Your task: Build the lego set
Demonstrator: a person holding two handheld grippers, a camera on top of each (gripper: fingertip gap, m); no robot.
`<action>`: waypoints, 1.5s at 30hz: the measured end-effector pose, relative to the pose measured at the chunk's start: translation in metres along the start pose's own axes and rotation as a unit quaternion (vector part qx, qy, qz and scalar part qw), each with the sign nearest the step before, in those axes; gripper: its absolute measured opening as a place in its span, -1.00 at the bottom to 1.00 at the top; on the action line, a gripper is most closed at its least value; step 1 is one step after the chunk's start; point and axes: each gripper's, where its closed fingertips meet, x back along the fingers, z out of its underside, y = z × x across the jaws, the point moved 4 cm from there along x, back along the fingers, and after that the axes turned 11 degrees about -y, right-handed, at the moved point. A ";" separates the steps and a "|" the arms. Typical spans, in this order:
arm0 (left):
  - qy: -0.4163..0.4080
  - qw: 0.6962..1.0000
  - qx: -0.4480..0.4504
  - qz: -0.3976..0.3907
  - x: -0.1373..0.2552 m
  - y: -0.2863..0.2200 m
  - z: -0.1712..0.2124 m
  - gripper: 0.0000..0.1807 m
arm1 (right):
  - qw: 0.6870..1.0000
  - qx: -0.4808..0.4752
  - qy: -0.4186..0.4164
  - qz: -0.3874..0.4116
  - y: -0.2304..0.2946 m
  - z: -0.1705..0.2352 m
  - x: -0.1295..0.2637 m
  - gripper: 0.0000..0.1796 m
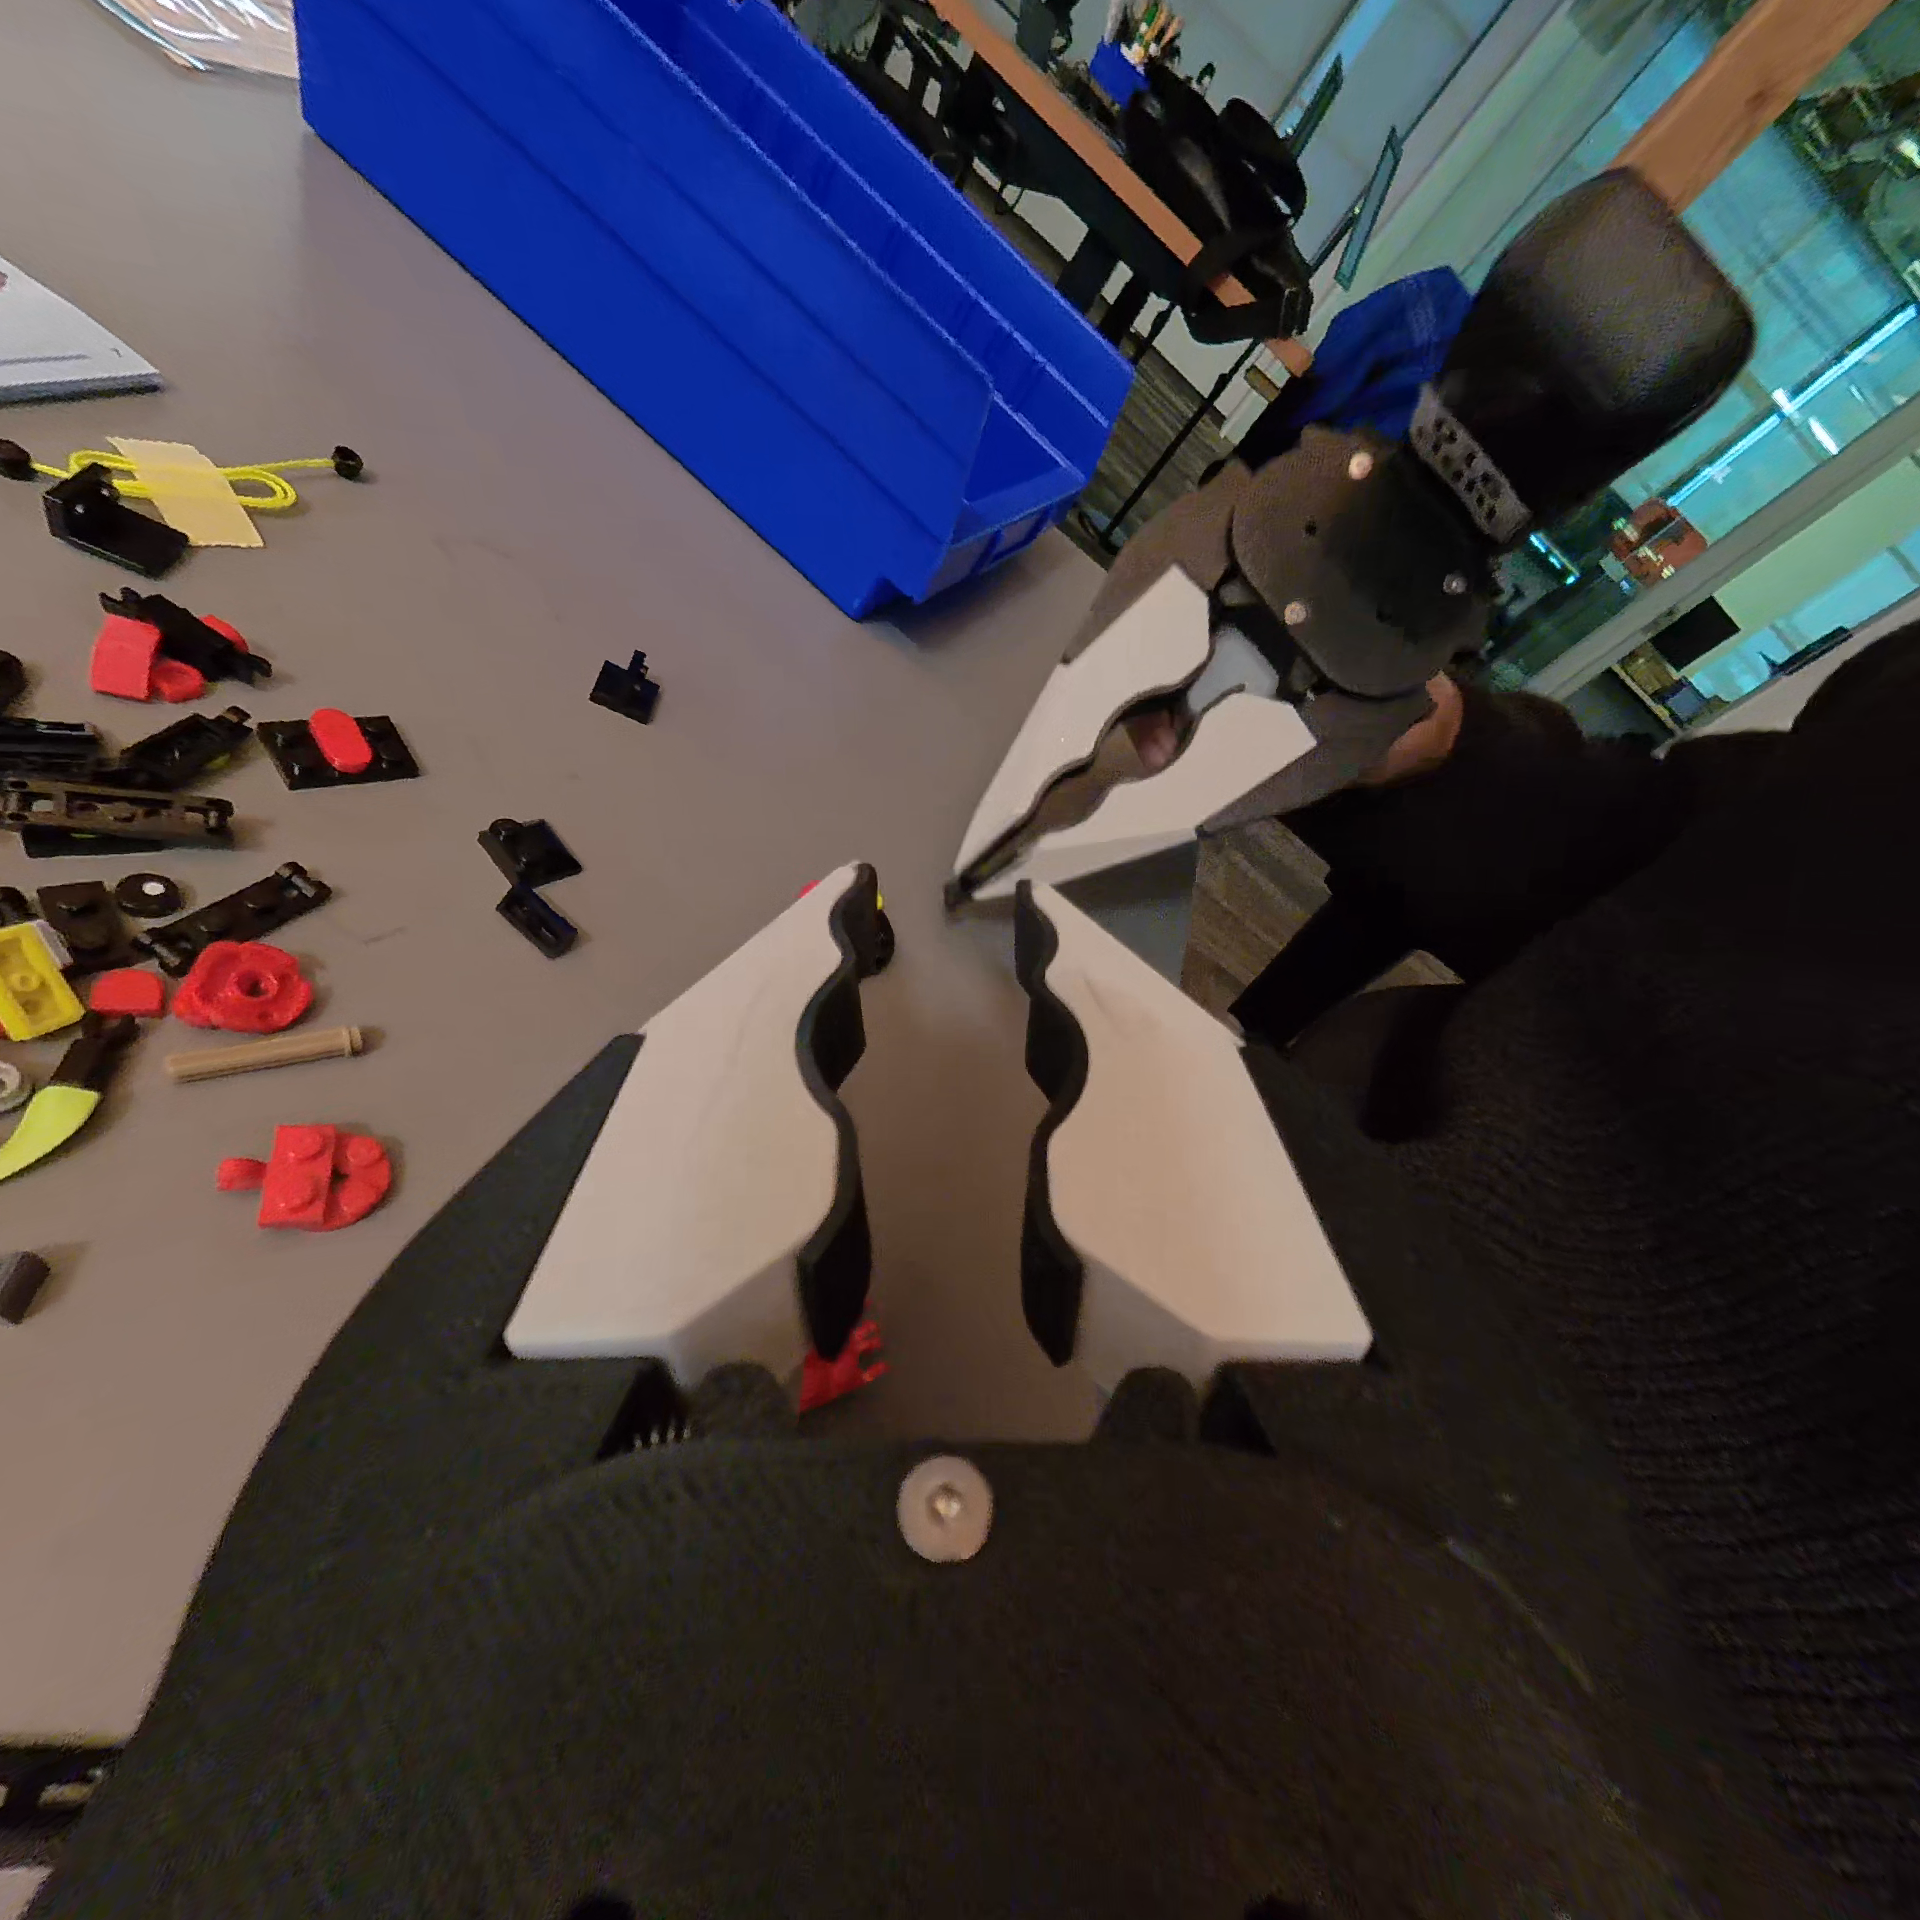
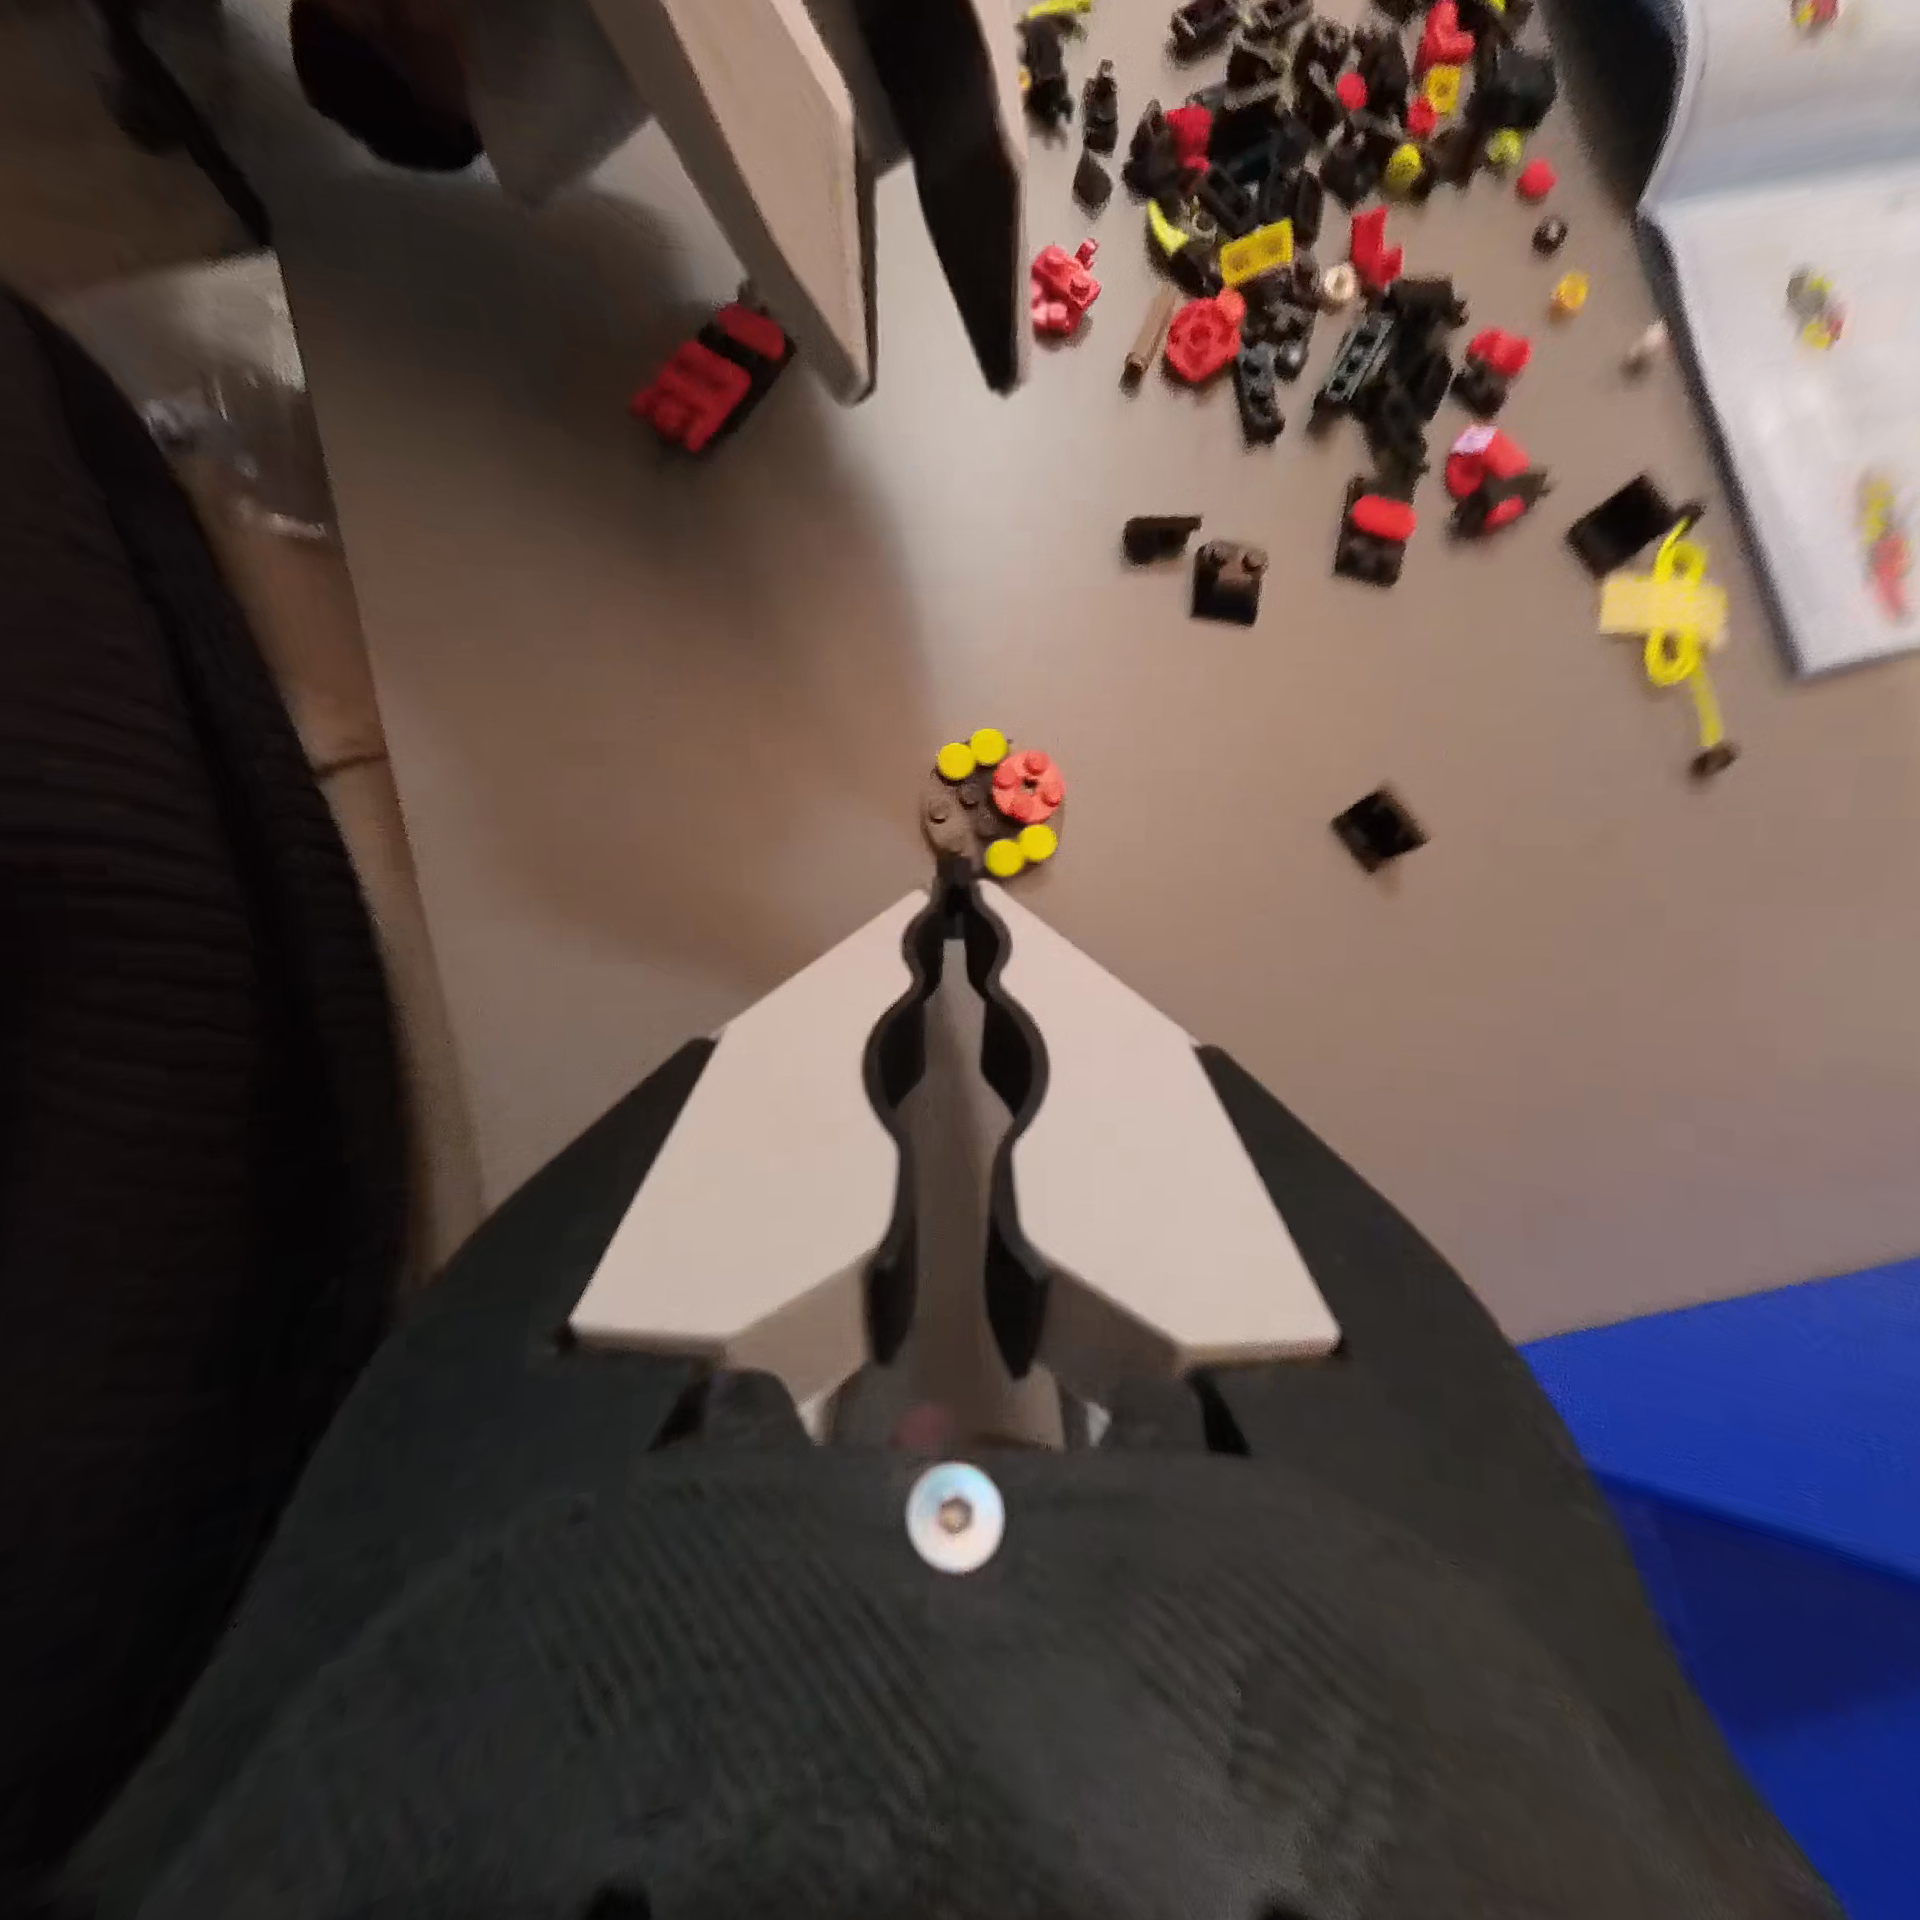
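Note:
A round black assembly [image 2: 992, 805] with yellow studs and a red round plate lies on the grey table [image 2: 1247, 1039]. My right gripper [image 2: 954, 902] is shut on a small black piece [image 2: 954, 871] whose end touches the assembly's near edge. In the left wrist view the assembly [image 1: 883, 940] is mostly hidden behind my left gripper's left fingertip. My left gripper [image 1: 940, 902] is open and empty just above the table, and the right gripper [image 1: 961, 891] meets it tip to tip. A red and black block [image 2: 712, 379] lies under the left gripper [image 2: 925, 384].
Several loose red, black and yellow pieces [image 1: 187, 831] are spread on the table [image 1: 623, 520], also in the right wrist view [image 2: 1351, 260]. A yellow cord [image 1: 208, 483] and an instruction booklet [image 2: 1818, 416] lie beyond them. A blue bin [image 1: 727, 260] stands nearby. About 8 cm separates my left fingertips from my right.

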 end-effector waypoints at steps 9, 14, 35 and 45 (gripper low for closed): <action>0.053 0.998 -0.014 0.005 -0.007 -0.002 0.014 -0.73 | 0.977 0.168 0.046 -0.123 -0.012 -0.013 -0.020 -1.00; 0.056 0.998 -0.016 0.002 -0.004 -0.001 0.016 -0.74 | 0.972 0.166 0.069 -0.150 -0.015 -0.010 -0.025 -1.00; 0.018 1.000 0.003 0.001 0.001 0.002 0.005 -0.77 | 0.972 0.126 0.071 -0.185 -0.015 -0.010 -0.031 -0.99; 0.015 1.000 0.006 0.003 0.002 0.003 0.004 -0.77 | 0.973 0.133 0.067 -0.176 -0.016 -0.011 -0.031 -0.98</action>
